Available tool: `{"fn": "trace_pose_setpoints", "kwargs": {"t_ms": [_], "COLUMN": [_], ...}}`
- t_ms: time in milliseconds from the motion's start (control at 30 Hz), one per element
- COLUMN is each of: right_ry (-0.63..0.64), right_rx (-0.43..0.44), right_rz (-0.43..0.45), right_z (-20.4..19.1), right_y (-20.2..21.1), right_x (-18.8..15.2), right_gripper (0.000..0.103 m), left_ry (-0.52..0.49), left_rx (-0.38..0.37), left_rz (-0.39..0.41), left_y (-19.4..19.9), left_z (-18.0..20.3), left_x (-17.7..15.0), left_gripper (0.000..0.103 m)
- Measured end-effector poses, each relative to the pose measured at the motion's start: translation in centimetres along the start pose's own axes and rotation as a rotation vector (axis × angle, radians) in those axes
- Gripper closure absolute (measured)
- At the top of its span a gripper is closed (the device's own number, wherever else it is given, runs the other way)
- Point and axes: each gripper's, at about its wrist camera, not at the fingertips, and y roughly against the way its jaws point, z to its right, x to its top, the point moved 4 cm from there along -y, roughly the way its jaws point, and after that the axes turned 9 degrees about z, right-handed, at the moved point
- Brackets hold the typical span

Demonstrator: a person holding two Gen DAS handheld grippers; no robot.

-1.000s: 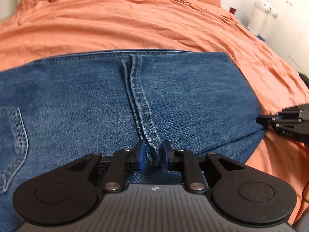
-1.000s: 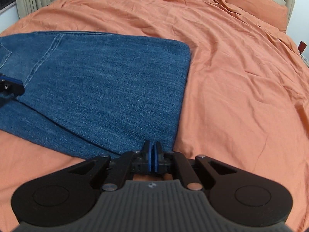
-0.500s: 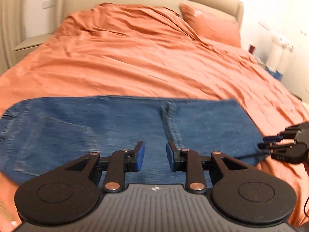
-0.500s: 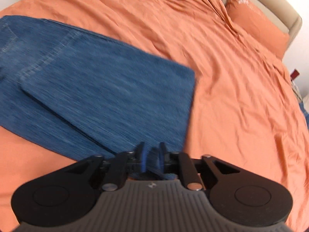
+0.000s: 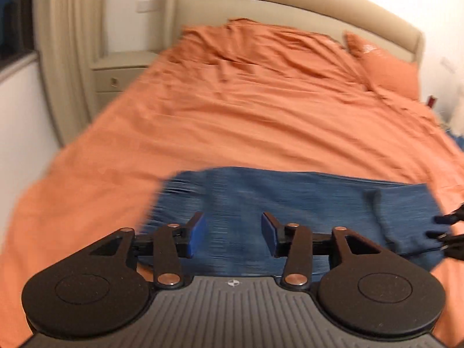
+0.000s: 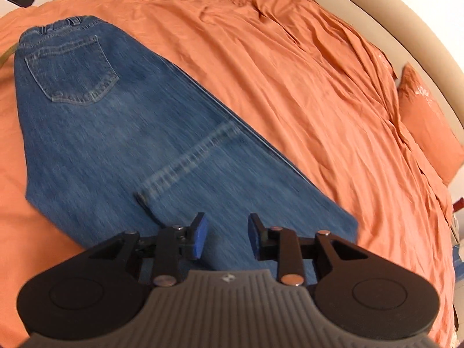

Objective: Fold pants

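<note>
Blue jeans (image 6: 121, 133) lie flat on the orange bedspread (image 6: 290, 72), folded over once, with the waistband and a back pocket at the upper left and a hem line across the middle. In the left wrist view the jeans (image 5: 290, 197) show as a blurred blue band. My left gripper (image 5: 233, 235) hovers above them with its jaws opening and nothing between them. My right gripper (image 6: 226, 236) hangs above the folded end, jaws opening, nothing between them. The right gripper's fingertips (image 5: 448, 229) show at the left wrist view's right edge.
An orange pillow (image 5: 388, 72) and a beige headboard (image 5: 290, 8) stand at the far end of the bed. A bedside cabinet (image 5: 121, 75) and curtain (image 5: 69, 43) are at the left. Bare orange bedspread (image 5: 261, 116) stretches beyond the jeans.
Both grippers let go of the denim, opened and rose away from it. The left one drew back and tipped up, bringing the headboard into view. The right one rolled, showing the whole folded jeans.
</note>
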Motion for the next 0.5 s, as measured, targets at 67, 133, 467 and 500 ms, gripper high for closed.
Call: {"fn": "trace_pose_setpoints", "kwargs": {"t_ms": [67,133,467,500], "right_ry": [-0.015,-0.05,-0.15,-0.153], "right_rx": [0.028,0.067,0.119,0.125], "right_rz": [0.014,0.03,-0.011,-0.02], "right_z": [-0.6,-1.0,-3.2,-3.4], "right_y": [-0.5,-1.1,-5.5,-6.0], "right_x": [1.0,1.9,4.2,4.1], "right_gripper": [0.076,0.075,0.075,0.075], "left_ry": [0.047,0.121,0.588,0.64], "left_rx": [0.002,-0.006,-0.071,-0.077], "left_rz": [-0.031,-0.069,-0.11,-0.106], "left_y": [-0.4,-0.9,-1.8,-2.1], "left_z": [-2.7,-5.1,-13.9,-14.4], "left_x": [-0.1,-0.7,-7.6,-8.4], "left_gripper": [0.048,0.047,0.034,0.032]}}
